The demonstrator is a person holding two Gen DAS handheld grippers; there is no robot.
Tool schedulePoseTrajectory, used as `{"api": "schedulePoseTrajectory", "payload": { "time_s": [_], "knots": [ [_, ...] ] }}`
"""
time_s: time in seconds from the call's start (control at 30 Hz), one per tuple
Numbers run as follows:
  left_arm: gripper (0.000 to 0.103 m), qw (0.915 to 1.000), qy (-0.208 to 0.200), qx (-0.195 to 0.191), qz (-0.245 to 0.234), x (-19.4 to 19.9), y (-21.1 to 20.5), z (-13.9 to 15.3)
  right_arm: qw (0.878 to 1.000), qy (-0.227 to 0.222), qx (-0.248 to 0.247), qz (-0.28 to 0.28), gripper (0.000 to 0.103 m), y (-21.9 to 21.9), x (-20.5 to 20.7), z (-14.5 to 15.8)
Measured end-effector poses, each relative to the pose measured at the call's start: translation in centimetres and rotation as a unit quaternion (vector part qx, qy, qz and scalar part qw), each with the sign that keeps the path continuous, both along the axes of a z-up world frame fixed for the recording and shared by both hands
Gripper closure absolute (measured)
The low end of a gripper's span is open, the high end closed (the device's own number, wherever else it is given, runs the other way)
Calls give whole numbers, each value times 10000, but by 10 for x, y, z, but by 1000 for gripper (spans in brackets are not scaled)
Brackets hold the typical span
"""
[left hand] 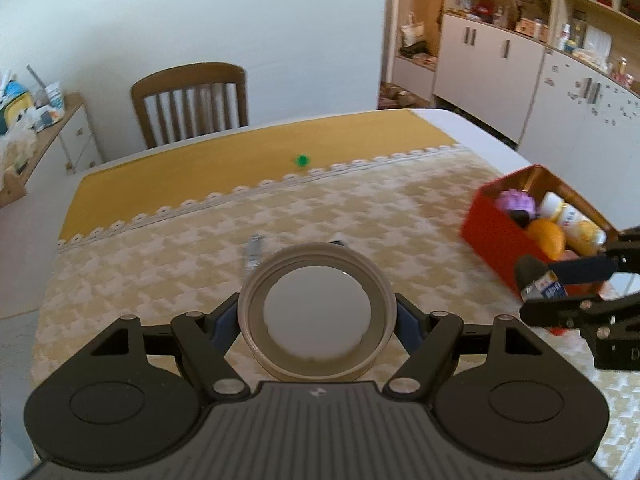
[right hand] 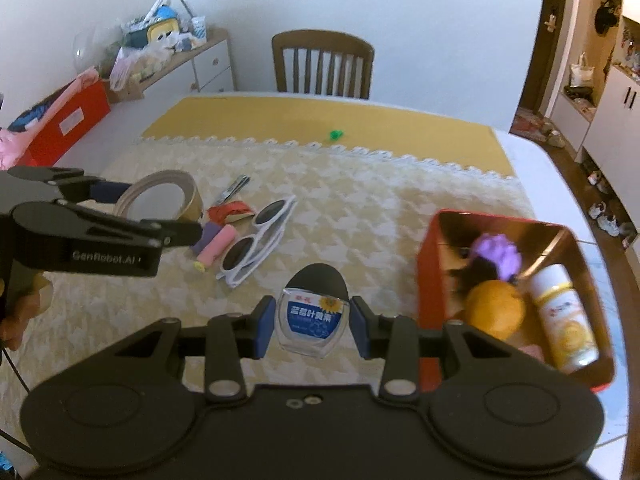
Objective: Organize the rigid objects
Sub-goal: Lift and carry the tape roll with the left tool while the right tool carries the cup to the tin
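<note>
Left gripper (left hand: 318,320) clamps the tape roll (left hand: 317,312) at lower centre; right gripper (right hand: 310,320) grips a small bottle (right hand: 311,320), both seemingly bound for the red box (right hand: 516,288).

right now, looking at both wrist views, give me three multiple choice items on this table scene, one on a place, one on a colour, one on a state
1. Where does the round orange fruit lie?
A. in the red rectangular tin box
B. on the wooden chair
C. beside the white-framed sunglasses

2. What colour is the label on the small clear bottle with the black cap?
A. green
B. blue
C. pink

3. What is the left gripper doing?
A. hanging open with nothing in it
B. shut on a pair of scissors
C. shut on the beige tape roll

Answers: 1 A, the fruit sits inside the box next to a white spray can. 2 B, the blue label shows between the right gripper pads. 3 C, both pads press the roll's outer sides.
</note>
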State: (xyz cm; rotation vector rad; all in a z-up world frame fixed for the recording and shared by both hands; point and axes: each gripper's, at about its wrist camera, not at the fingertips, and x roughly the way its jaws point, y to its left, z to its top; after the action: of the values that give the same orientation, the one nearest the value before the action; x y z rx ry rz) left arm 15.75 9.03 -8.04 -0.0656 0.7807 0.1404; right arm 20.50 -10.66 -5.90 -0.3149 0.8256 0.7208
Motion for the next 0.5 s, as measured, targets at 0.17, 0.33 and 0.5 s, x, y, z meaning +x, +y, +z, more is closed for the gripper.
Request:
{"api": "schedulePoseTrajectory", "payload": {
  "time_s": [0.17, 0.33, 0.5],
  "knots": [
    [26, 9996, -35, -93, -250, 4, -34, 12, 9998, -38, 31, -193, 64, -34, 7, 6],
    [26, 9987, -53, -149, -485, 14, -70, 19, 9995, -43, 43, -311, 64, -66, 15, 6],
    [26, 9976, -46, -196, -659, 29, -104, 24, 9992, -81, 2, -393, 64, -94, 28, 6]
  ]
}}
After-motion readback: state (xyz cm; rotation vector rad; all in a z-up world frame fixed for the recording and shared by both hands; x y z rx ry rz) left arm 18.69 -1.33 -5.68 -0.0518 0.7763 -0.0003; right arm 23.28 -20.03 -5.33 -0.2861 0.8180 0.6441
